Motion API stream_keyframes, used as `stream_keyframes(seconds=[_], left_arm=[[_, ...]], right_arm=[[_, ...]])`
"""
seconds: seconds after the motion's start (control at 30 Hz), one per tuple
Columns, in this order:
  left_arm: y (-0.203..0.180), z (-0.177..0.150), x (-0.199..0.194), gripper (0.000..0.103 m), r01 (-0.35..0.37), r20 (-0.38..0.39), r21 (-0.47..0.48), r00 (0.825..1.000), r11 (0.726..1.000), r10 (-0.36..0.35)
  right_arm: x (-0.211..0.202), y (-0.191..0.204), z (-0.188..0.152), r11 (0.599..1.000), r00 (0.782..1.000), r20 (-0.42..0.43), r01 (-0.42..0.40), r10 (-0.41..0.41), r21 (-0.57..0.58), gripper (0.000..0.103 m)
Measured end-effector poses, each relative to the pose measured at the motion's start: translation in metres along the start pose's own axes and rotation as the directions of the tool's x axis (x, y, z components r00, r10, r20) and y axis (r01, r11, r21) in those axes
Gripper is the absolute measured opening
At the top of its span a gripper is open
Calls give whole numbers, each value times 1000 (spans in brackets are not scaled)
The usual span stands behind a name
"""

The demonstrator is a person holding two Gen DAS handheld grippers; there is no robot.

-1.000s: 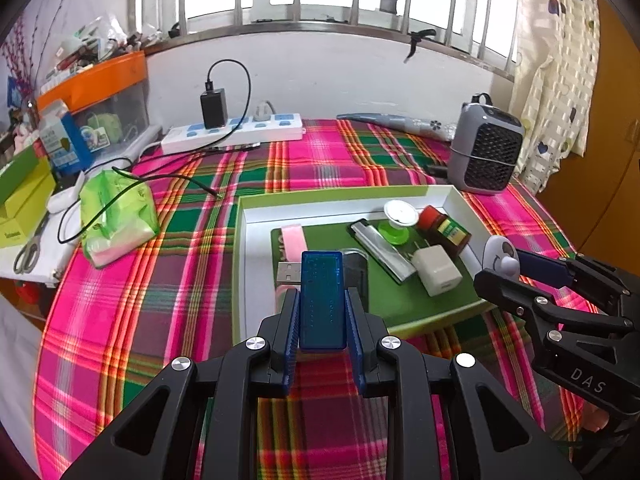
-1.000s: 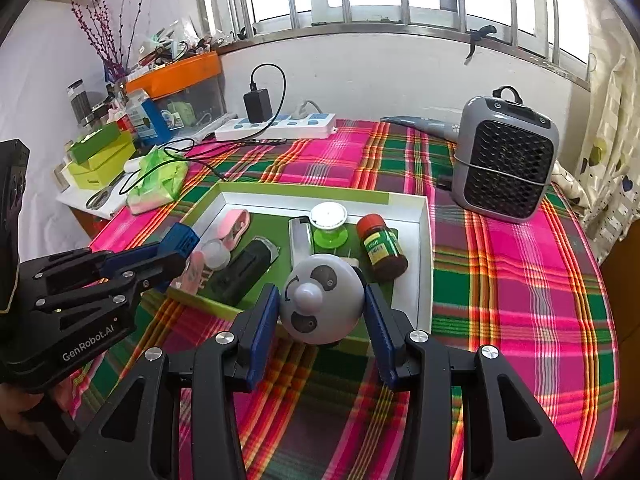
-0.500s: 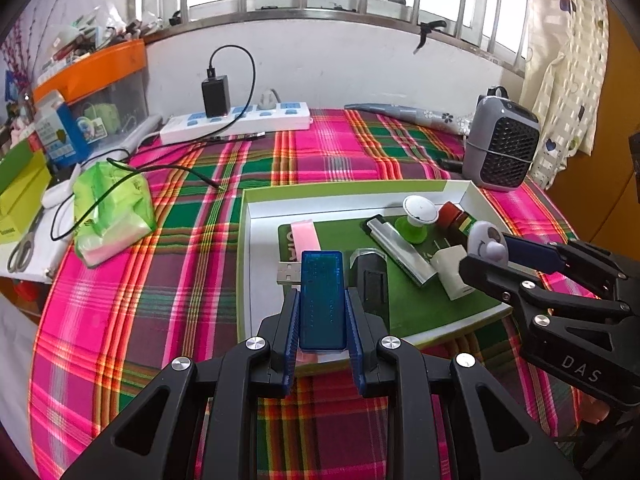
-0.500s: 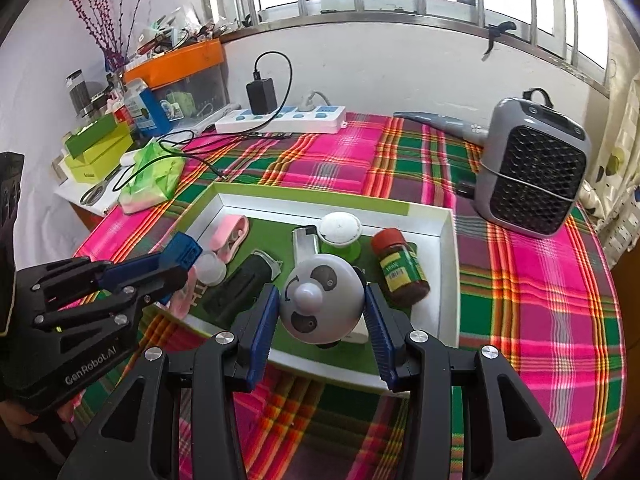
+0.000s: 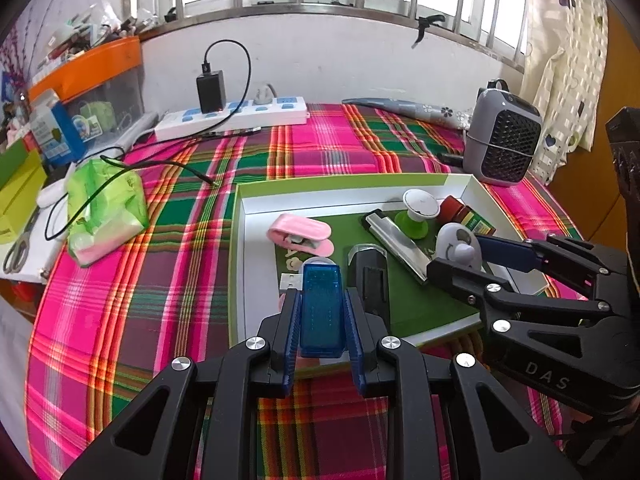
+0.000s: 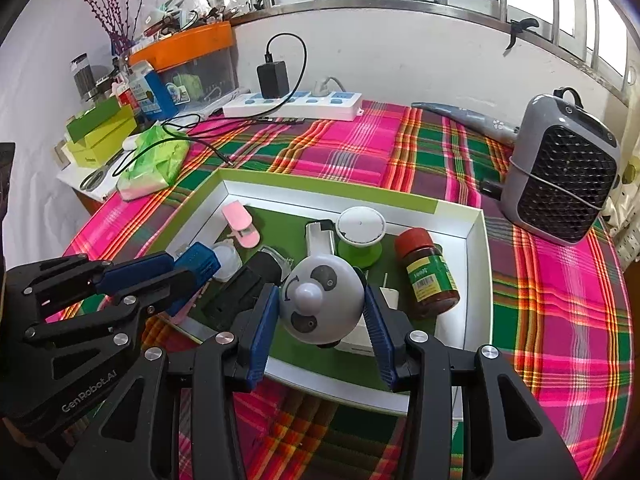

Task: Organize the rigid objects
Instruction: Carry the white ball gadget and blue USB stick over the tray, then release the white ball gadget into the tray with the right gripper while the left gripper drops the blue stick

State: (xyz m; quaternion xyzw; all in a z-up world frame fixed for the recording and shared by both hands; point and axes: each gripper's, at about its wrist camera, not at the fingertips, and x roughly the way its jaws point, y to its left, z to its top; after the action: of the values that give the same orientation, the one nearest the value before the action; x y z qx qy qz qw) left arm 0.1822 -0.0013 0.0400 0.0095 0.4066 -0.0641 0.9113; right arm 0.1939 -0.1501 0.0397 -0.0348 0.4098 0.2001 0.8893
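Observation:
My left gripper (image 5: 322,322) is shut on a blue translucent USB device (image 5: 322,308), held over the near left part of the green-rimmed white tray (image 5: 240,248). My right gripper (image 6: 322,312) is shut on a round grey panda-faced gadget (image 6: 322,304), above the tray's (image 6: 474,264) near middle. In the tray lie a pink clip (image 5: 300,234), a black device (image 5: 370,280), a silver bar (image 5: 396,244), a white-topped green spool (image 6: 360,236), a red-capped jar (image 6: 428,272) and a white adapter (image 6: 390,298), partly hidden by the panda gadget.
A grey mini heater (image 6: 560,184) stands right of the tray. A white power strip with a black charger (image 5: 232,114) lies at the back, its cable trailing to a green tissue pack (image 5: 104,208). Boxes, scissors and clutter fill the left edge of the plaid tablecloth.
Both grippers have drifted forward over the tray with their loads still gripped; the right one has come in over the tray's near edge.

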Motion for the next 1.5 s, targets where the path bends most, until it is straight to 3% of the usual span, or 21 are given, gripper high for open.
stream_keyframes(seconds=[1.5], left_arm=[[-2, 0, 3, 23, 5, -10, -5, 1000, 1000, -5]], right_arm=[[10, 7, -6, 999, 1000, -6, 18, -18, -50, 45]])
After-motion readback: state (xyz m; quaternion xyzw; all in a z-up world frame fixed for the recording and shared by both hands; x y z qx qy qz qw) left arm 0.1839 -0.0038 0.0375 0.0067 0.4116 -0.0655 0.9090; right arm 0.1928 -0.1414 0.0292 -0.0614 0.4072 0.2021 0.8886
